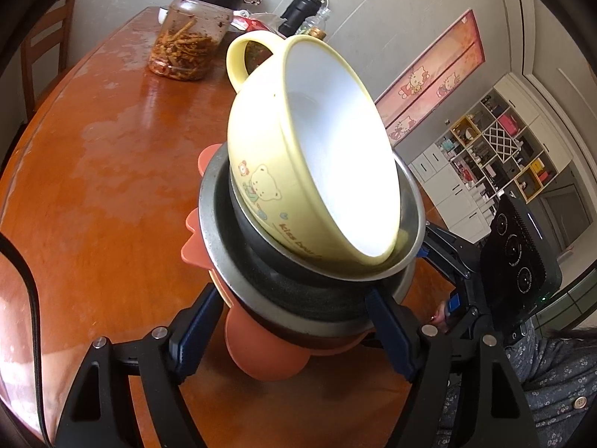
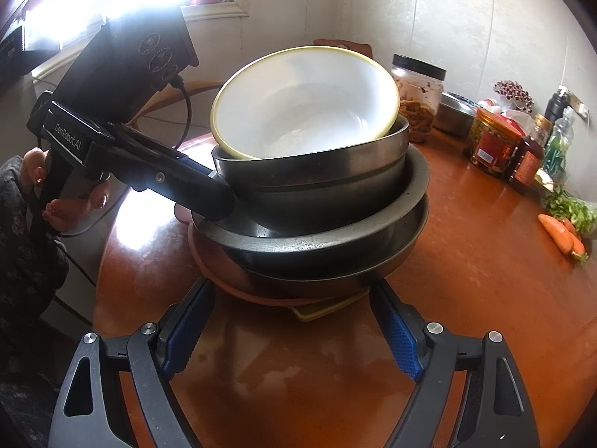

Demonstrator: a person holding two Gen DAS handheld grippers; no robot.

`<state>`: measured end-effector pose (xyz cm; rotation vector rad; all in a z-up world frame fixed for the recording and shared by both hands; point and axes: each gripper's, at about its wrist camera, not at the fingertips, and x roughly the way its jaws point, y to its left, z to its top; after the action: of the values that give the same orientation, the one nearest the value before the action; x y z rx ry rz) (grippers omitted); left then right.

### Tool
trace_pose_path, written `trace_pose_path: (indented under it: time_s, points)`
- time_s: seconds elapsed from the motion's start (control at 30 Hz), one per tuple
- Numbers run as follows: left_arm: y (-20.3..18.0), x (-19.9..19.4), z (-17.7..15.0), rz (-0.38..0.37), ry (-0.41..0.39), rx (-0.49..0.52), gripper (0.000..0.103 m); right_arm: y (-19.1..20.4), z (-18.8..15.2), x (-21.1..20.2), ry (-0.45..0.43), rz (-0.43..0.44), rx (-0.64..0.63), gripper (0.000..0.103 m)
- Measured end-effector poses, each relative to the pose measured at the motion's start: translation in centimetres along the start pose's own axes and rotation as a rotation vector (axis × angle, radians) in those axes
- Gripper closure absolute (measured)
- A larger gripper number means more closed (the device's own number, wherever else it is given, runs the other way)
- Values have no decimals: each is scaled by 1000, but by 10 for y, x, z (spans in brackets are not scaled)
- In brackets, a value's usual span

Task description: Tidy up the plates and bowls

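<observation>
Right wrist view: stack near the table's [image 2: 466, 280] left edge, a tilted yellow ceramic handled bowl [image 2: 306, 100] atop nested steel bowls [image 2: 317, 201] on an orange plate [image 2: 238, 283]. Heavy, slippery, likely top-heavy; grip low rims. Right gripper [image 2: 293, 332] gapes wide; left gripper [image 1: 291, 332] straddles the stack, grip unclear.

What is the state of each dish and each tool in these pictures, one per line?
yellow bowl: empty, tilted, nested on top of the stack
metal bowls: nested upright, three of them as far as I can see
orange plate: flat on the table, under the stack
left tool: open, fingers either side of the stack
right tool: open, near the stack's base
pickle jar: lid on, partly full
</observation>
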<state>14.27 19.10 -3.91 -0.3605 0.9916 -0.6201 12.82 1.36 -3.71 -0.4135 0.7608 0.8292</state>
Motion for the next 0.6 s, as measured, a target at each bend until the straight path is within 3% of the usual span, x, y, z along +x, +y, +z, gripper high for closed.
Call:
trace_pose_path:
  time_s: [0.6]
  points:
    - [-65, 77, 35, 31, 106, 91, 22, -68, -43, -53, -62, -47, 61, 17]
